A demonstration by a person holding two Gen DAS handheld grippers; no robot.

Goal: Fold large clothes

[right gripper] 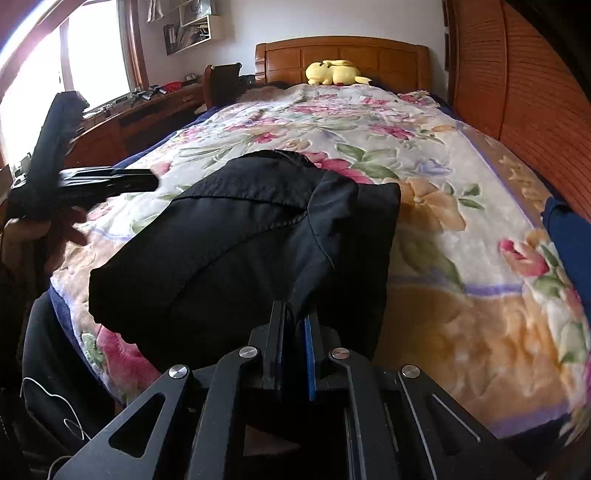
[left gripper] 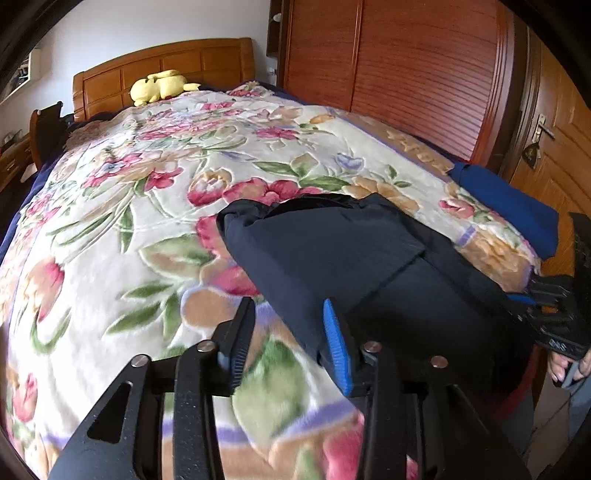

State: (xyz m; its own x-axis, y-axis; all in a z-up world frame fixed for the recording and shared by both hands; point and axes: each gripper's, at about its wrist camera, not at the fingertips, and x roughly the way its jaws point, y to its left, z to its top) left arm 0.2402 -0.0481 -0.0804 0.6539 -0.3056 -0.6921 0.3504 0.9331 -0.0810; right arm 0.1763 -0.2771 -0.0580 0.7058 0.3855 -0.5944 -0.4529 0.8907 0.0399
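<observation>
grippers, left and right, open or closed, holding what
left gripper: open, nothing pinched
right gripper: closed on the dark garment

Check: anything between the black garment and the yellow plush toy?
Nothing: only bare floral blanket between the black garment and the yellow plush toy, per the right wrist view.

Hardly any writing shows. In the left wrist view, the right gripper (left gripper: pixel 565 325), at the right edge of the picture past the bed's corner, bears small pale letters on its black body (blurred, they cannot be made out). The books on the wall shelf (right gripper: pixel 192 29) in the right wrist view are too small to read.
</observation>
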